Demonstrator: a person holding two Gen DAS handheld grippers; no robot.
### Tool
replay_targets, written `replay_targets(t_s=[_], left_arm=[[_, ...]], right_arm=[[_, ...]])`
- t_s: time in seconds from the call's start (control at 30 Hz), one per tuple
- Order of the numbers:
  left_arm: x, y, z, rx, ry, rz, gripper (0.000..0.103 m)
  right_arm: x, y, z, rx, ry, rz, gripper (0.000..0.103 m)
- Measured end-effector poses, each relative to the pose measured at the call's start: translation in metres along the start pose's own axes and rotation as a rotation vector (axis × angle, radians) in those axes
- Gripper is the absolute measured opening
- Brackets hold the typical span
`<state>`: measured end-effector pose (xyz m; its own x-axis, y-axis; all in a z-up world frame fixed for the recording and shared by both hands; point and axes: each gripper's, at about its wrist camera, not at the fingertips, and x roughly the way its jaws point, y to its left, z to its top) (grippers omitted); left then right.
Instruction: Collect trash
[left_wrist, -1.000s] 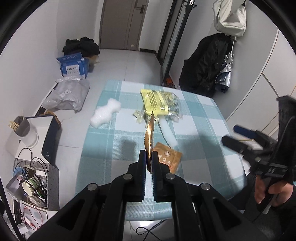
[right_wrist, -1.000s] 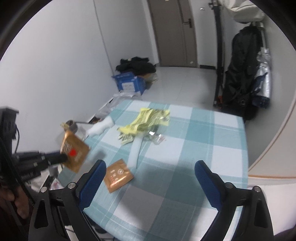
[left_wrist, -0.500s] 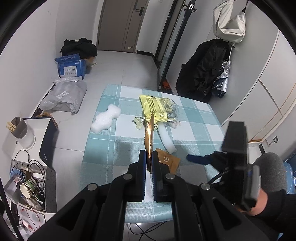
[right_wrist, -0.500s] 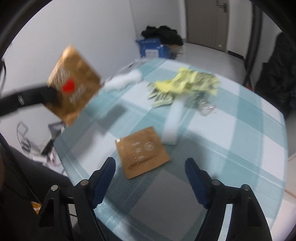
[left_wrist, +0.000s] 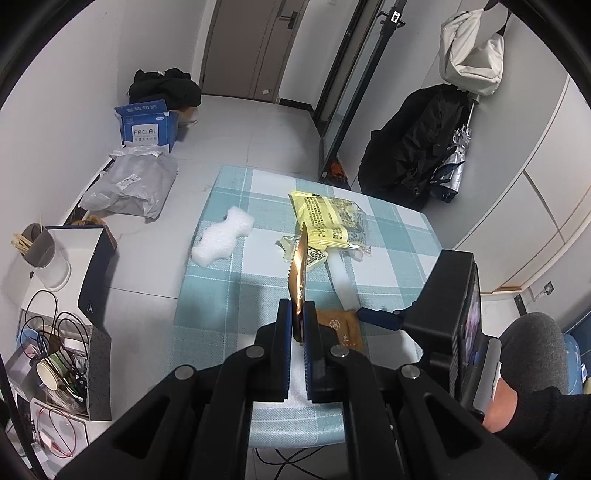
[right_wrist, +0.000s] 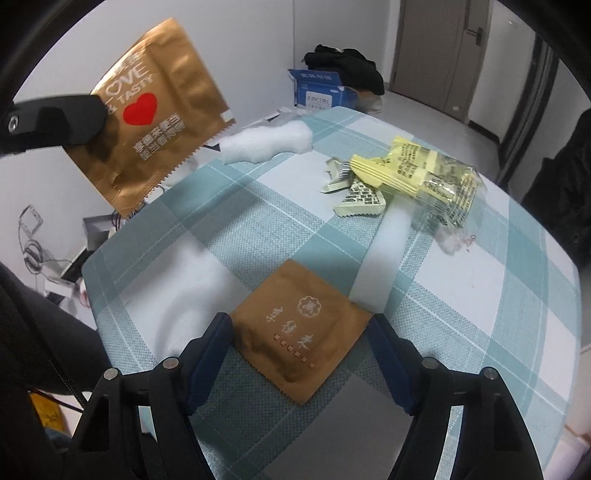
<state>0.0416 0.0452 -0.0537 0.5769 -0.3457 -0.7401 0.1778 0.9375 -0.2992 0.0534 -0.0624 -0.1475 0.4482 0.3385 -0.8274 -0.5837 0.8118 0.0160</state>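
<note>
My left gripper (left_wrist: 298, 314) is shut on a gold wrapper (left_wrist: 298, 273) that stands edge-on above the table; the right wrist view shows its face with a red heart (right_wrist: 155, 114). A flat brown wrapper (right_wrist: 295, 328) lies near the front edge of the table. My right gripper (right_wrist: 299, 326) is low over it with a blue finger (right_wrist: 210, 343) at either side, and its jaws are closing. From the left wrist view the brown wrapper (left_wrist: 341, 330) lies beside the right gripper's blue finger (left_wrist: 376, 316). Farther back lie a yellow packet (right_wrist: 417, 173), a white foam piece (right_wrist: 269, 142) and a white strip (right_wrist: 384, 251).
The table carries a teal checked cloth (left_wrist: 391, 258). On the floor to the left are a blue box (left_wrist: 146, 127), a grey bag (left_wrist: 133, 184), a white cup (left_wrist: 44, 258) and a box of cables (left_wrist: 55, 354). A black coat (left_wrist: 417, 147) hangs at the right.
The right gripper has come down and in over the brown wrapper, and its jaws have narrowed around it. The left gripper has kept its place with the gold wrapper.
</note>
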Motion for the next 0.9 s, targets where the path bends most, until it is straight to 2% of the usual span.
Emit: replay_targets(t_s=[0.23, 0.27, 0.3, 0.4, 0.57, 0.77, 0.83, 0.87, 0.9], left_arm=[[0.0, 0.006, 0.001, -0.017, -0.002, 0.006, 0.002], [0.0, 0.007, 0.002, -0.02, -0.002, 0.006, 0.002], [0.0, 0.008, 0.002, -0.024, -0.002, 0.007, 0.002], [0.0, 0.011, 0.001, -0.04, -0.001, 0.01, 0.002], [-0.003, 0.017, 0.002, -0.07, -0.008, 0.011, 0.002], [-0.006, 0.02, 0.002, -0.087, -0.018, 0.014, 0.002], [-0.006, 0.02, 0.002, -0.088, -0.02, 0.016, 0.002], [-0.006, 0.021, 0.002, -0.09, -0.021, 0.016, 0.002], [-0.006, 0.023, 0.002, -0.095, -0.02, 0.015, 0.002]], right_arm=[[-0.003, -0.008, 0.001, 0.004, -0.002, 0.005, 0.051], [-0.003, -0.008, 0.001, -0.001, -0.002, 0.009, 0.044], [-0.005, -0.006, 0.0, -0.006, -0.004, 0.025, 0.029], [-0.009, 0.003, -0.002, -0.061, -0.009, 0.015, 0.017], [-0.011, 0.006, -0.004, -0.081, -0.004, 0.033, 0.007], [-0.017, -0.007, -0.006, 0.005, -0.003, 0.081, 0.01], [-0.019, -0.01, -0.006, 0.019, -0.009, 0.083, 0.028], [-0.021, -0.011, -0.007, 0.024, -0.017, 0.084, 0.043], [-0.022, -0.011, -0.008, 0.028, -0.027, 0.091, 0.053]])
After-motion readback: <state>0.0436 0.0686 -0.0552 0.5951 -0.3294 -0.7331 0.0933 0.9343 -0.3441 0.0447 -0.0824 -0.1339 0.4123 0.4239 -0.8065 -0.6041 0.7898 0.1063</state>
